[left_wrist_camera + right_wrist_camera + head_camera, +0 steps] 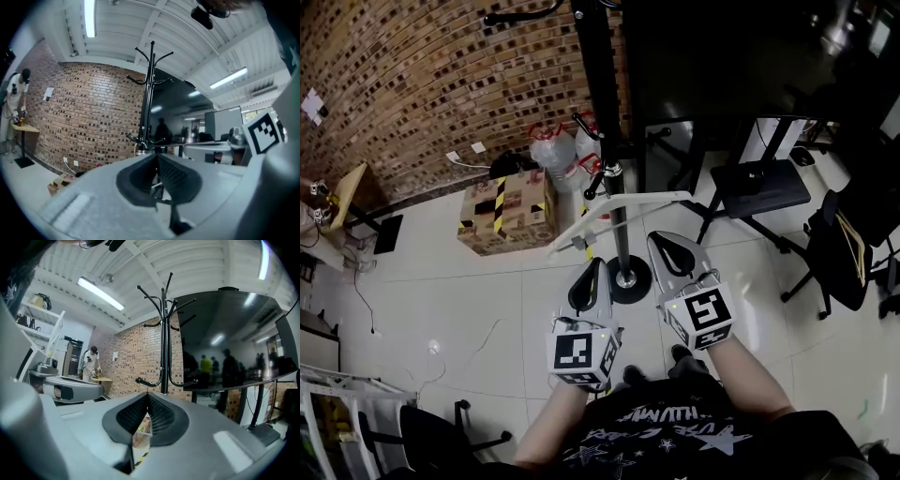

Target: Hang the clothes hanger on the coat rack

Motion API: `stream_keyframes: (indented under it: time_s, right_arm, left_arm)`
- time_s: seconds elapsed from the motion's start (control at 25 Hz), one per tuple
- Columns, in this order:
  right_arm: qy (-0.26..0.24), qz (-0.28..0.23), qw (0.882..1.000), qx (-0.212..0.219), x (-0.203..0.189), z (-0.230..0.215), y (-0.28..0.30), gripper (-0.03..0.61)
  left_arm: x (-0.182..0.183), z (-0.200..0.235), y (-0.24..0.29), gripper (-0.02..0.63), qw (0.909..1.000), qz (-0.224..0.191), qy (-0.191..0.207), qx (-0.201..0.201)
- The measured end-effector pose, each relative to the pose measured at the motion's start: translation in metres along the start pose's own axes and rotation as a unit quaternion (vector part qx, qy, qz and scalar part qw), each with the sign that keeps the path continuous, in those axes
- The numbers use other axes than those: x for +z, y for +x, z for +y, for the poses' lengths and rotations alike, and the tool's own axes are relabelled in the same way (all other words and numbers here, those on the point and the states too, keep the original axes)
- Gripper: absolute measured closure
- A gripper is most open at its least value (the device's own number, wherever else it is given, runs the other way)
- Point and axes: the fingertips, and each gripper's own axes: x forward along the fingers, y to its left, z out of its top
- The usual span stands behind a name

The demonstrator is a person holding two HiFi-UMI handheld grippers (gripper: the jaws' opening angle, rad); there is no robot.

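The black coat rack [598, 84] rises from a round base [630, 279] on the tiled floor just ahead of me. A white clothes hanger [628, 202] sits tilted against its pole at a low hook, apart from both grippers. My left gripper [598, 264] is just below the hanger's left arm, jaws together and empty. My right gripper [661, 239] is right of the pole, shut on nothing. The left gripper view shows the shut tips [156, 155] below the coat rack [150, 93]. The right gripper view shows the closed tips [147, 394] before the coat rack [164, 343].
A cardboard box [506, 211] with yellow-black tape and plastic bags [555, 150] lie by the brick wall [412, 84]. A black stand [759, 183] and an office chair [839, 248] are at the right. A person [90, 363] works at a small table far off.
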Motion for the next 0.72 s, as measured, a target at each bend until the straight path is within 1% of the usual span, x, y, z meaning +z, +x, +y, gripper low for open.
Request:
stream_keyframes:
  time_s: [0.28,0.44,0.72]
  right_arm:
    - [-0.010,0.001,1.000,0.000,0.001,0.015,-0.003,0.571]
    - [-0.020,0.011,1.000,0.007,0.000,0.017,-0.003,0.571]
    - [-0.034,0.011,0.999,0.028,0.005,0.004,0.002,0.571]
  left_arm:
    - [-0.001,-0.005,-0.004,0.609,0.9999,0.000,-0.004,-0.013]
    - [0.000,-0.008,-0.001,0.609,1.0000,0.000,-0.004,-0.008]
    - [0.007,-0.019,0.012,0.609,1.0000,-0.008,-0.001,0.004]
